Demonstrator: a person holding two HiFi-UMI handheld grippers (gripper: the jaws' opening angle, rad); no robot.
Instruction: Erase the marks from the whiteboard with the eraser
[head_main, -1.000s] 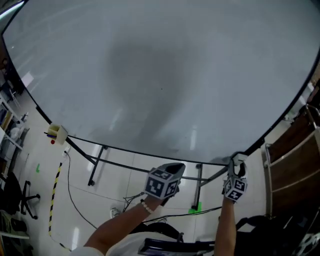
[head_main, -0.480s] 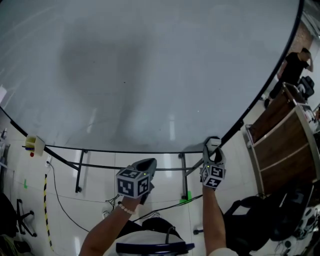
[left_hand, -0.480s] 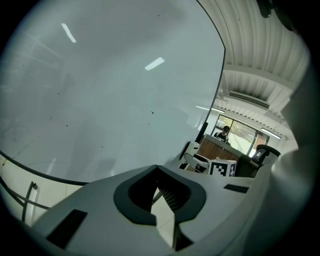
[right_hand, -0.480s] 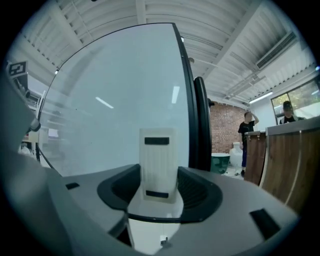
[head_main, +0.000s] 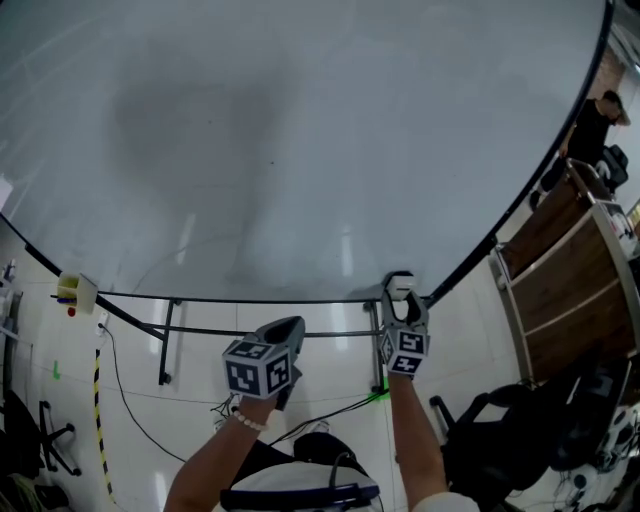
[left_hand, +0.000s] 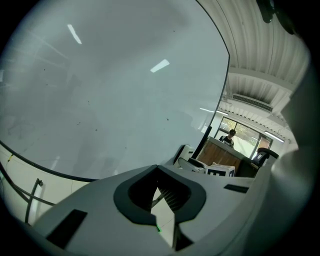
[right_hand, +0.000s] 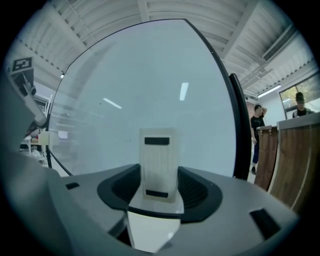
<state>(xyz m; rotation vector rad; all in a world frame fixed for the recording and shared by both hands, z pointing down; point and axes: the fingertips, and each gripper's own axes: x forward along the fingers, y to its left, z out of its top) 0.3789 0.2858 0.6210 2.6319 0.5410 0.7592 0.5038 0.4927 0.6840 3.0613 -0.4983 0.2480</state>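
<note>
The whiteboard fills the upper head view; it carries a broad grey smudge, a few tiny dark specks and a faint curved line low on the left. My right gripper is at the board's lower edge, right of centre, shut on a white block eraser that sticks up onto the board. In the right gripper view the eraser stands upright between the jaws in front of the whiteboard. My left gripper hangs below the board's edge, shut and holding nothing. In the left gripper view its jaws meet over the whiteboard.
A small yellow box hangs at the board's lower left edge. The black stand legs and a cable run below. A wooden shelf unit and a black chair stand at the right; a person is beyond.
My right gripper has slid left along the board's lower edge with the eraser in it. The left gripper has stayed below the board, shut, shifting only slightly.
</note>
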